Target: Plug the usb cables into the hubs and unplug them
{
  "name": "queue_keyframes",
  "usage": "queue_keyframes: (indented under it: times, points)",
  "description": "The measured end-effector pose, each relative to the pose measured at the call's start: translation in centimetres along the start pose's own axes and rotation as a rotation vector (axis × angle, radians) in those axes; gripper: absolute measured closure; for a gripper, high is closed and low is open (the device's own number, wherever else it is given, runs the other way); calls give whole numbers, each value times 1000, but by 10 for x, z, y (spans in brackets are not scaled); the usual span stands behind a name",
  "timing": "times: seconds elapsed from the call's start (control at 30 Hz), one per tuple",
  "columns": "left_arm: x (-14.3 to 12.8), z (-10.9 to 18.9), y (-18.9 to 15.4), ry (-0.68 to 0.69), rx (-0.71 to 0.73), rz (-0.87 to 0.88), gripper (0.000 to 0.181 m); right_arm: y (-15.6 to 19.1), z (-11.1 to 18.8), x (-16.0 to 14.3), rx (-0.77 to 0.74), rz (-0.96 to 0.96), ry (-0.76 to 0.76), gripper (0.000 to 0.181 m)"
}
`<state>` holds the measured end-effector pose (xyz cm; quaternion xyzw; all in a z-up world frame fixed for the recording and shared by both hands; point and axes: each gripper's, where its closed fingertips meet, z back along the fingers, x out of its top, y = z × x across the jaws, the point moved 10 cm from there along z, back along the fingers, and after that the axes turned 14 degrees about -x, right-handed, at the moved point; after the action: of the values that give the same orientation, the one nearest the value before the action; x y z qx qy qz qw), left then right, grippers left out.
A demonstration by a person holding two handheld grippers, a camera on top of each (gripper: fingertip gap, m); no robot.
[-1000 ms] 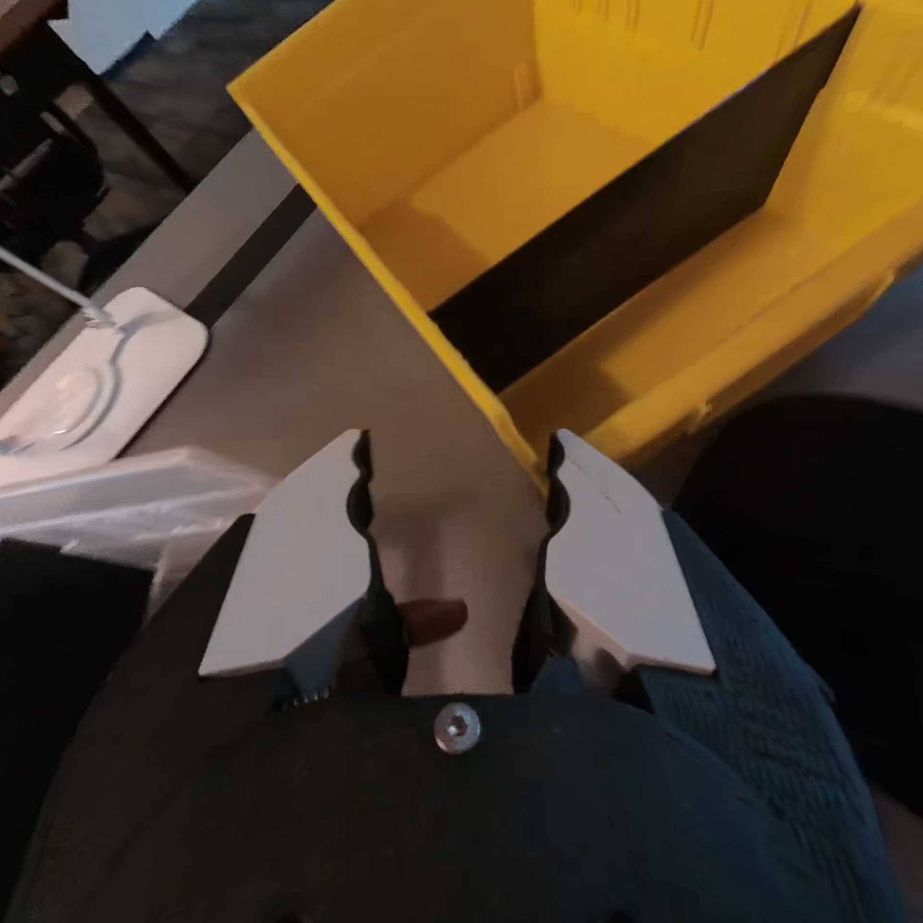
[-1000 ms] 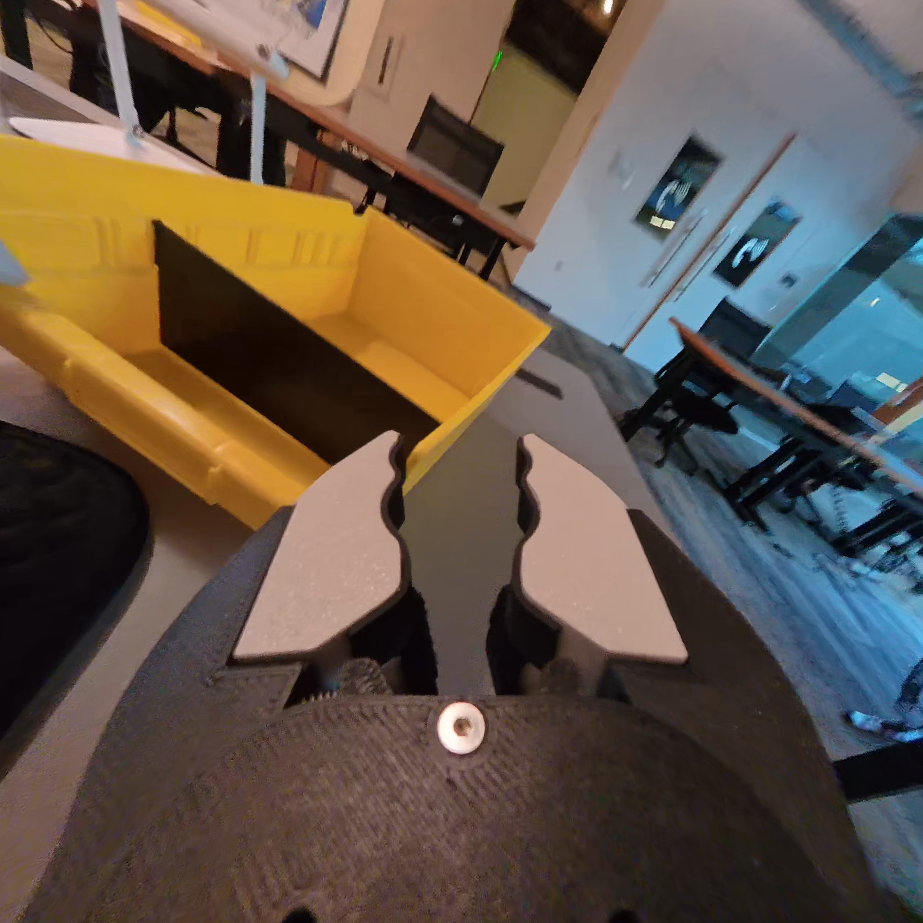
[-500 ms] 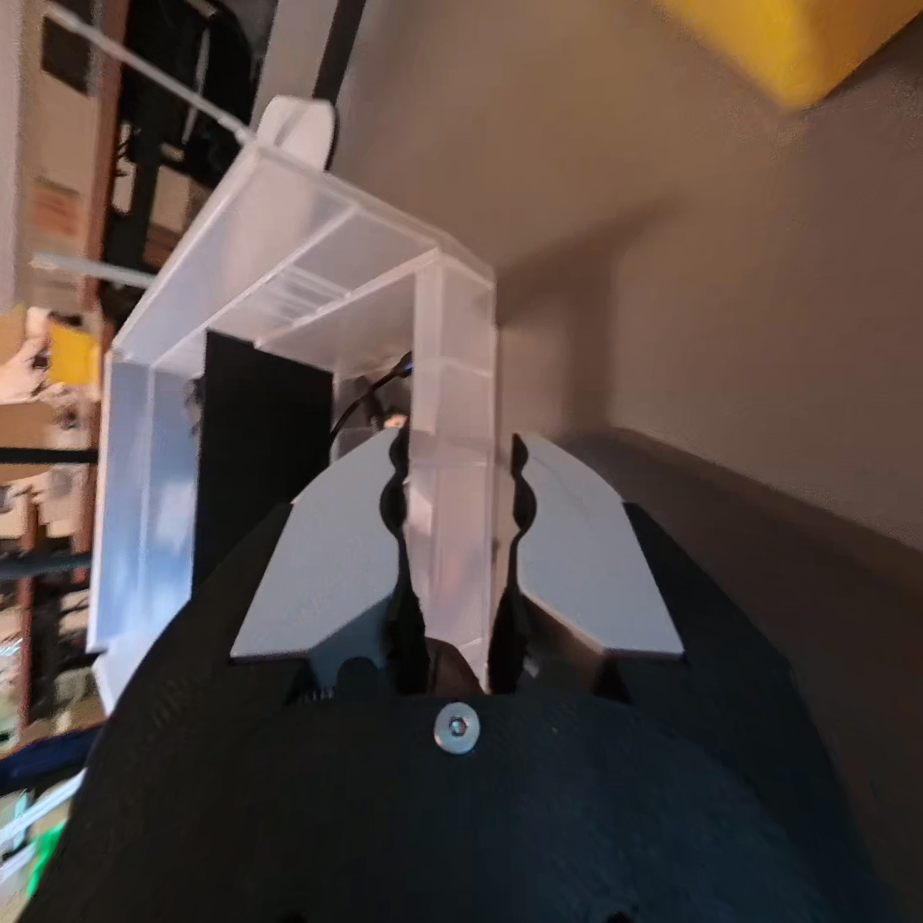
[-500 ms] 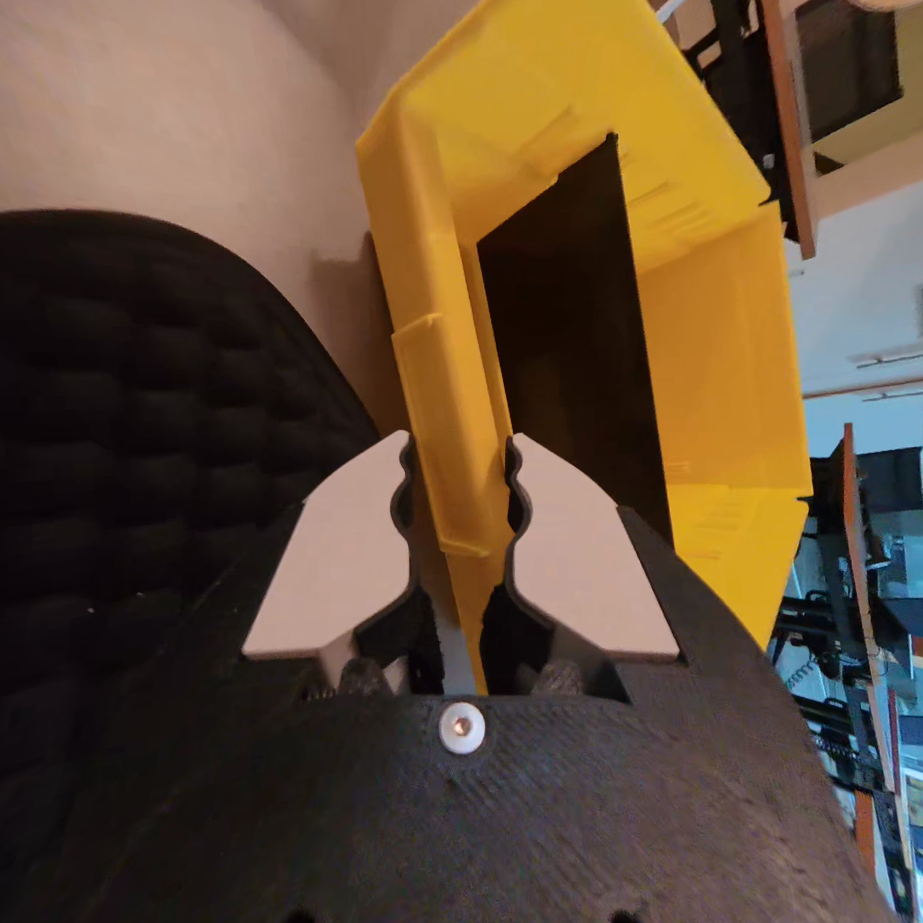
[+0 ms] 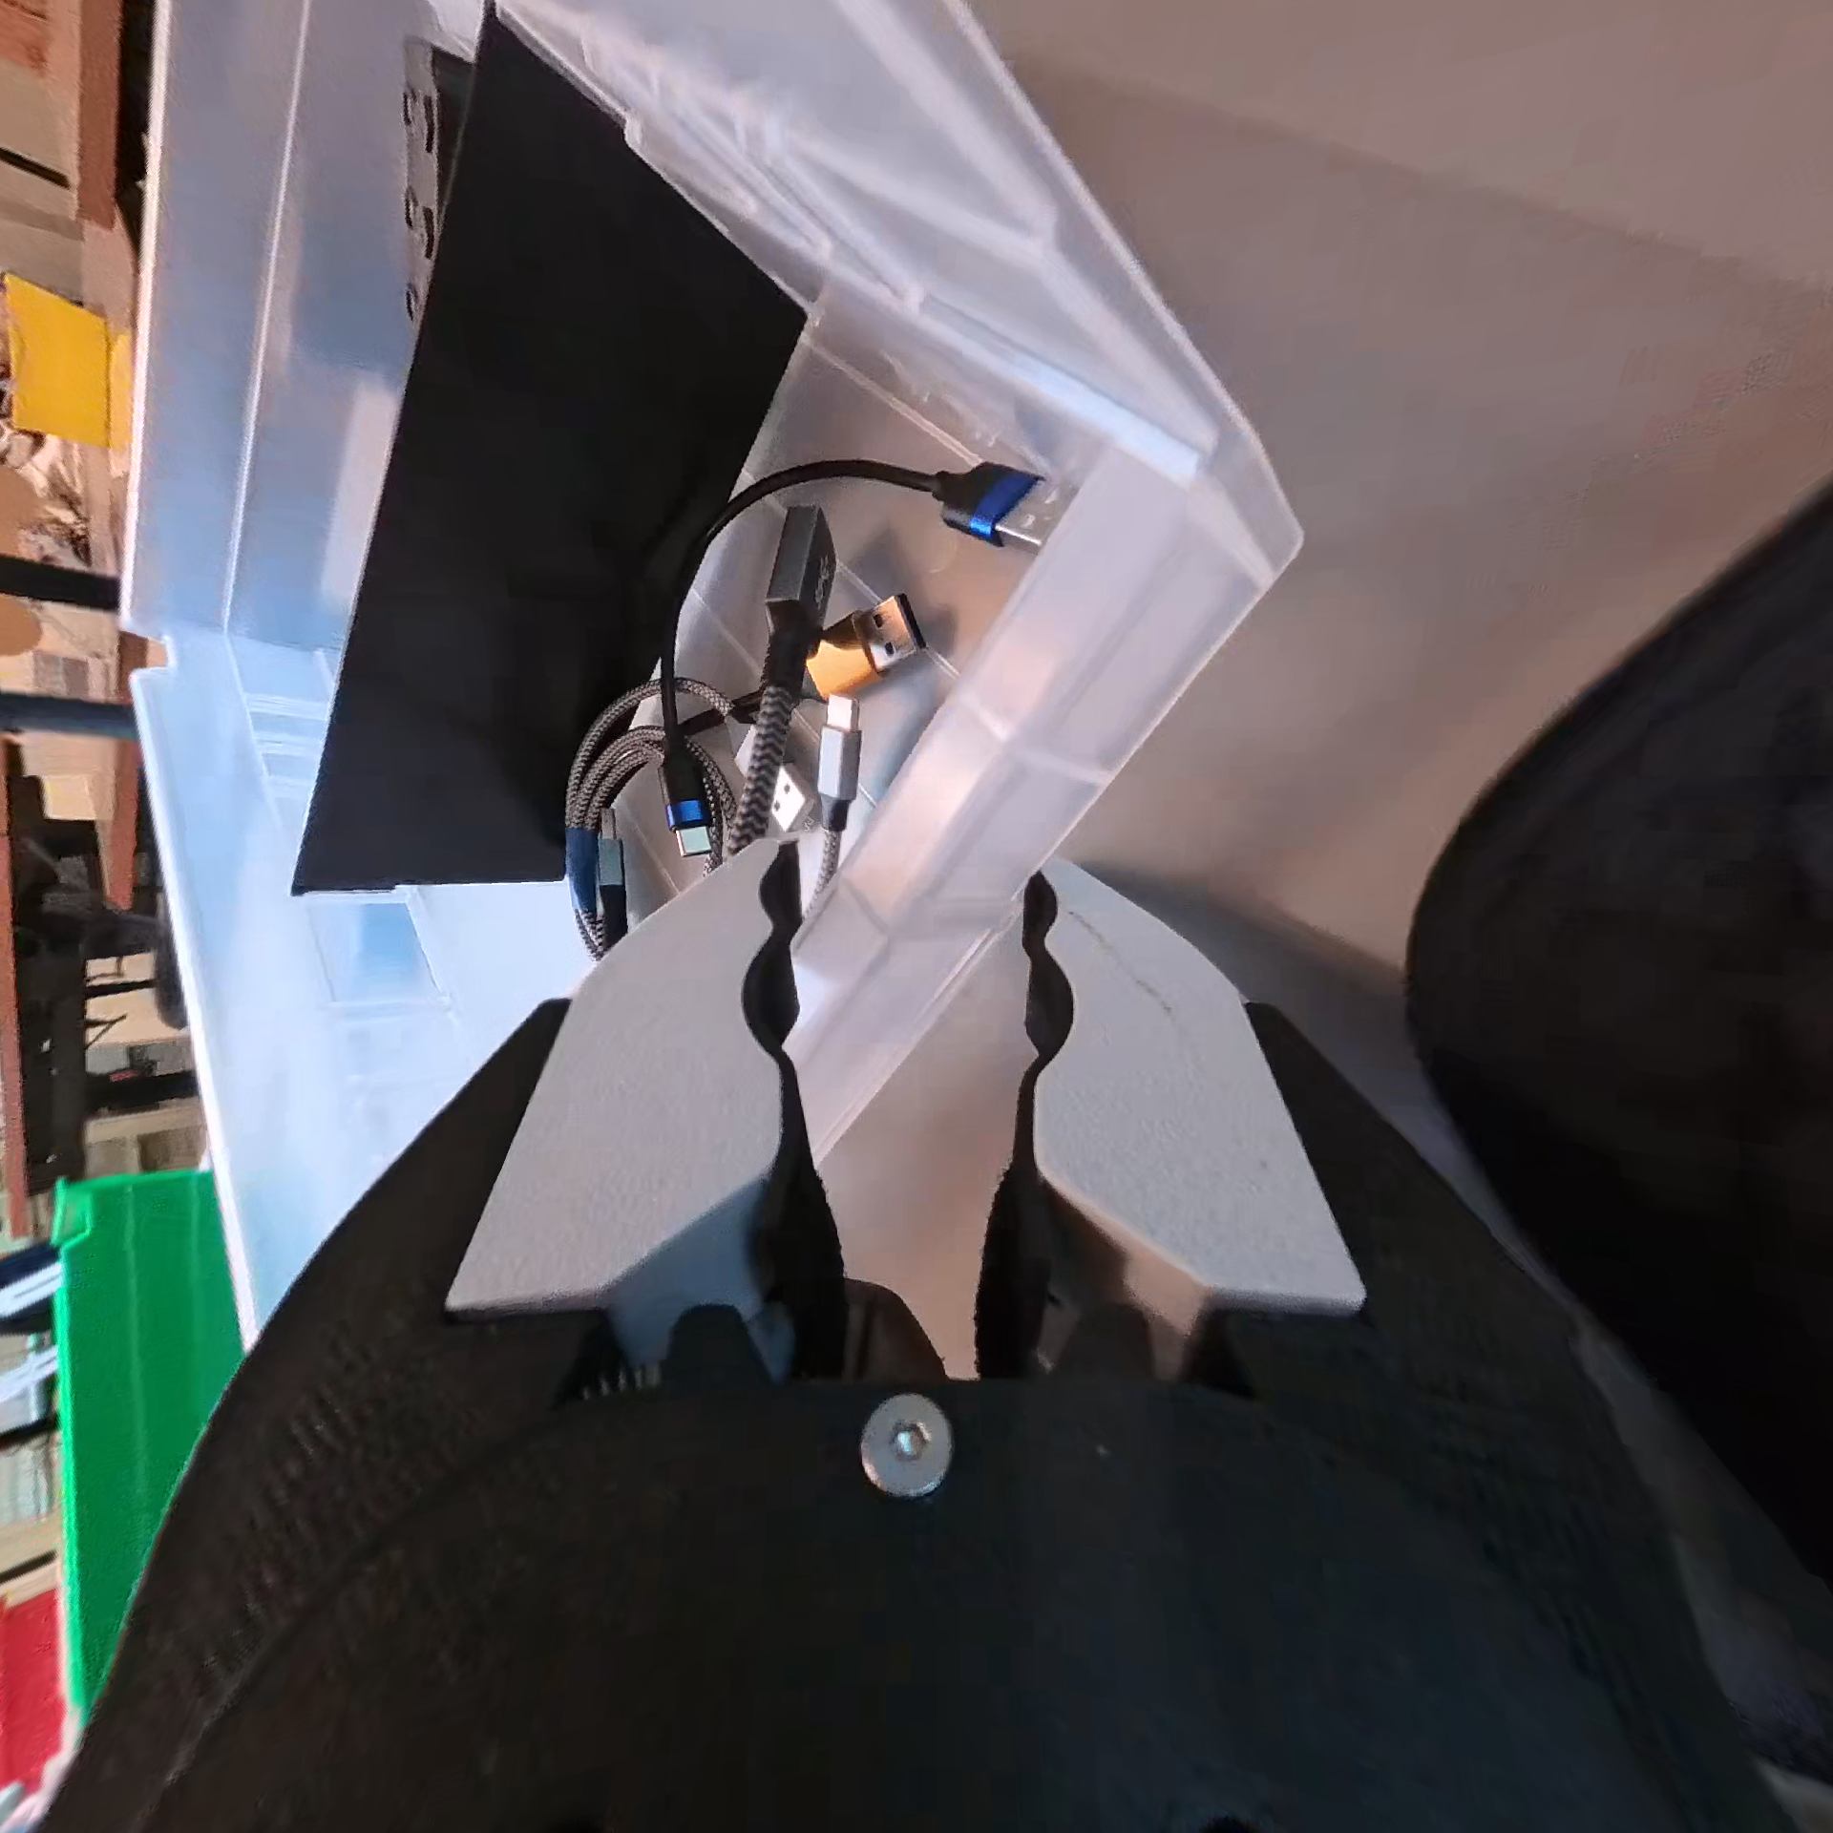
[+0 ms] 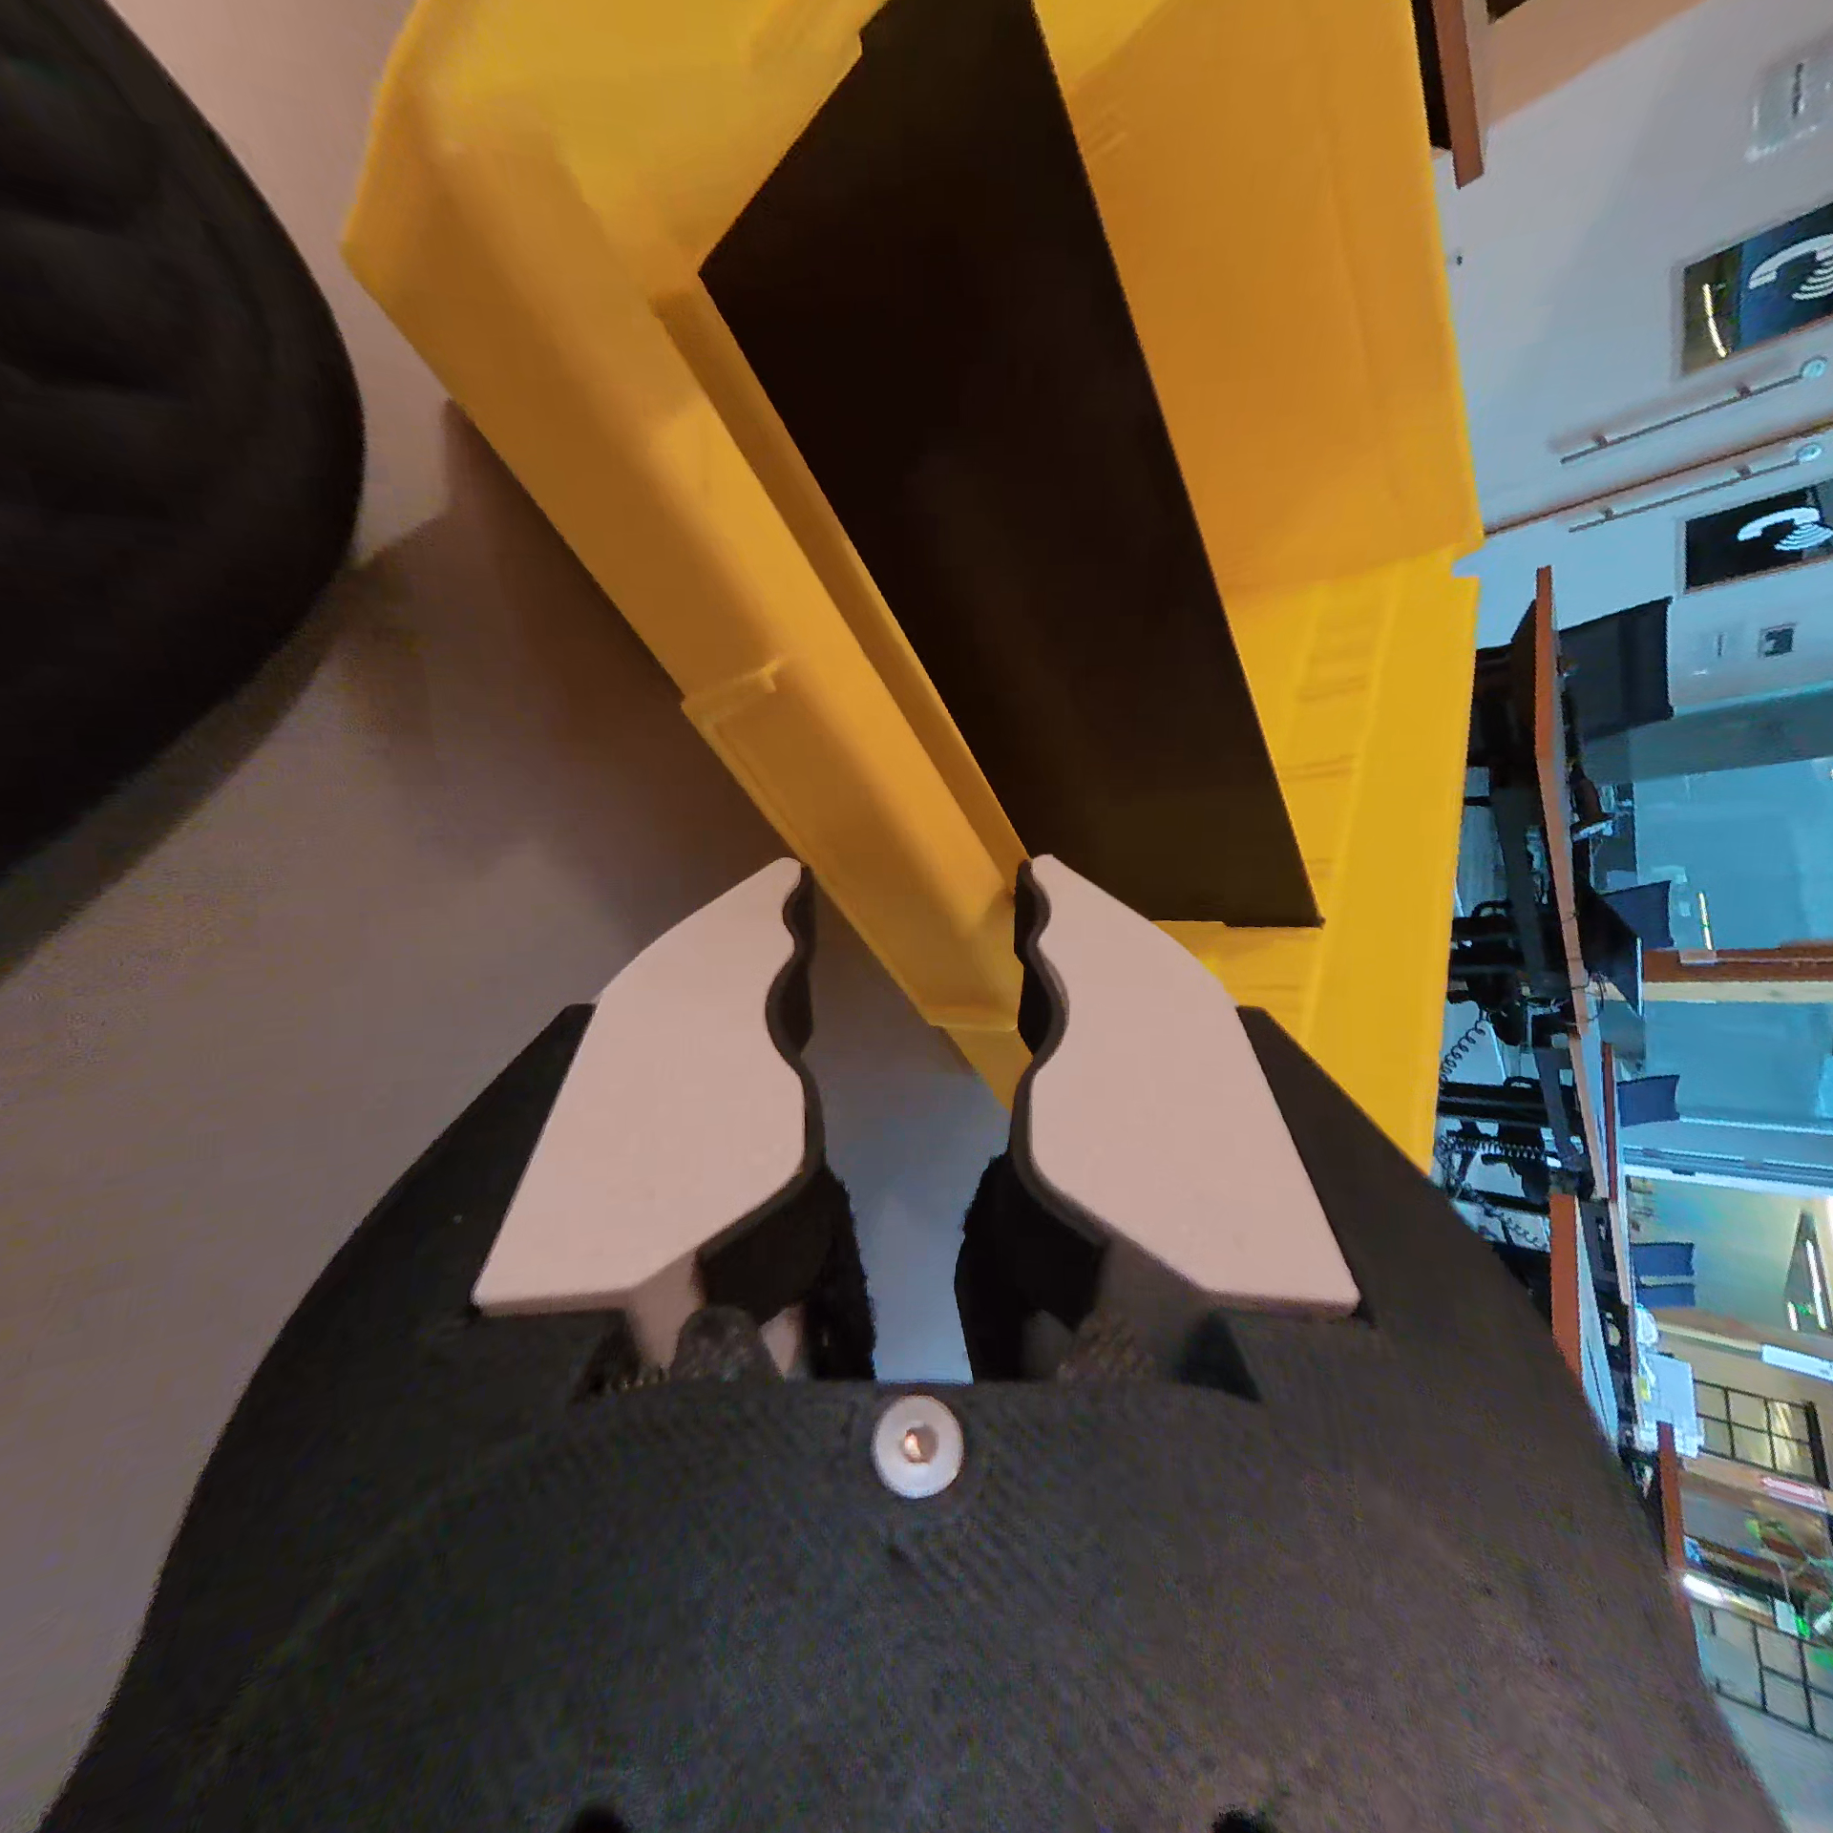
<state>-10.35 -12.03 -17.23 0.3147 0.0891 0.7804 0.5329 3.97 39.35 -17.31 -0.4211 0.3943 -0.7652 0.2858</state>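
tangled usb cables point(image 5: 764, 714), unplugged, heaped inside clear bin point(image 5: 1141, 555)

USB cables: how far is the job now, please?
Nothing looks plugged: the USB cables lie loose in the clear bin. The left gripper straddles its wall; the right gripper straddles the yellow bin. No hub shows; all plugging remains.
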Motion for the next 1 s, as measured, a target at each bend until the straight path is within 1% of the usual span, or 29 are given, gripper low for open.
queue_keyframes:
  times: [0.07,0.17,0.3,0.4,0.5,0.53,0.6,0.67,0.73,0.8,0.83,0.87,0.9,0.97,1.0]
  points:
    - [-21,12,-3,5,16,-26,138,-2,1,-6,-14,-5,13,143]
    - [-54,30,-12,-36,52,-127,142,-5,4,-16,-30,0,32,143]
    - [-90,55,-28,-110,59,-112,141,-12,8,-33,-40,1,39,143]
    - [-101,70,-37,-113,5,-75,140,-15,14,-47,-49,-7,31,143]
    - [-101,80,-40,-85,-81,-17,139,-17,22,-59,-61,-28,41,142]
    - [-100,82,-41,-90,-108,5,137,-19,24,-61,-49,-61,50,138]
    - [-100,86,-42,-132,-149,47,127,-25,30,-61,5,-216,60,127]
    - [-96,95,-41,-248,-142,81,117,-37,38,-54,16,-397,-5,122]
    - [-90,110,-38,-452,-131,101,106,-49,48,-40,-18,-528,-151,115]
    - [-81,127,-33,-686,-63,106,103,-58,60,-23,-57,-621,-346,104]
    - [-77,136,-30,-805,-3,112,103,-60,66,-13,-67,-666,-452,97]
    - [-74,144,-25,-924,89,130,103,-62,70,-3,-64,-717,-562,85]
    - [-72,152,-20,-1037,220,160,103,-62,73,7,-42,-772,-671,68]
    - [-73,166,-12,-1272,495,247,100,-57,76,27,45,-869,-844,40]
    - [-74,172,-11,-1385,563,303,92,-53,75,37,94,-897,-900,36]
